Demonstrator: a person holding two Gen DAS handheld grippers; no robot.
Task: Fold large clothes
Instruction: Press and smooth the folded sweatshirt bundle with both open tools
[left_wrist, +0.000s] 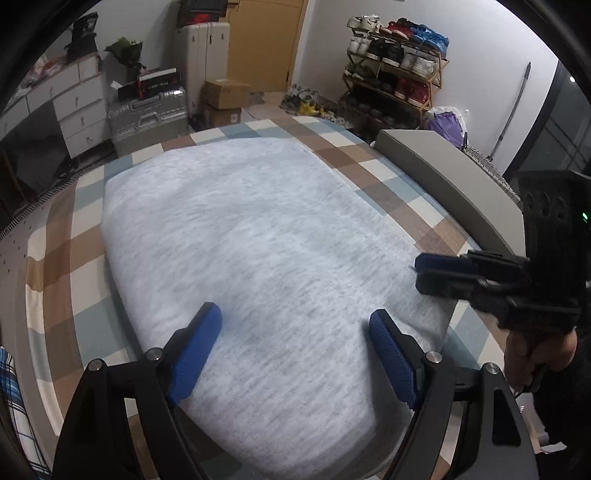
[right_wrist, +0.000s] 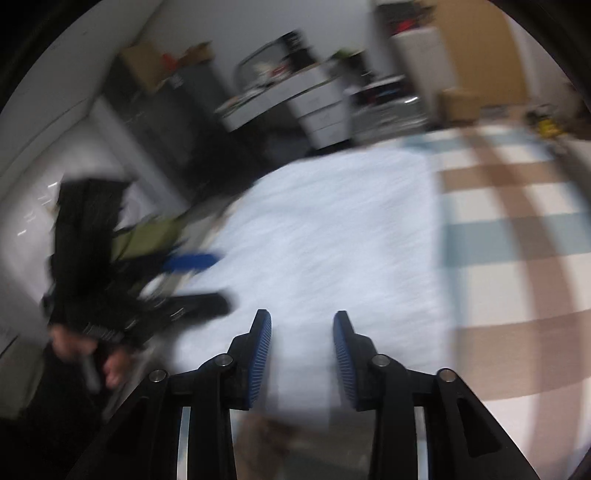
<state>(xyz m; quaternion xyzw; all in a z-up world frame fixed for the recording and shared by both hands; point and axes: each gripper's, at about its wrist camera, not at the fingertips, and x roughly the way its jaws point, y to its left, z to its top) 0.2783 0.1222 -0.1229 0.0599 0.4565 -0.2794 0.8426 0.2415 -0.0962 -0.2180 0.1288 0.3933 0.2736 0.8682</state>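
Note:
A light grey garment (left_wrist: 258, 258) lies folded flat in a smooth rectangle on the checked bedcover (left_wrist: 55, 266). My left gripper (left_wrist: 295, 325) is open and empty, just above the garment's near edge. My right gripper (left_wrist: 417, 273) reaches in from the right over the garment's right edge. In the blurred right wrist view the garment (right_wrist: 332, 229) lies ahead and my right gripper (right_wrist: 302, 332) is open and empty above it. The left gripper (right_wrist: 218, 280) shows at the left there, blurred.
A grey board (left_wrist: 450, 184) runs along the bed's right side. Beyond the bed stand a shoe rack (left_wrist: 399, 66), cardboard boxes (left_wrist: 221, 96), a silver suitcase (left_wrist: 147, 118) and white drawers (left_wrist: 81, 107). A plaid cloth (left_wrist: 11, 398) lies at the near left.

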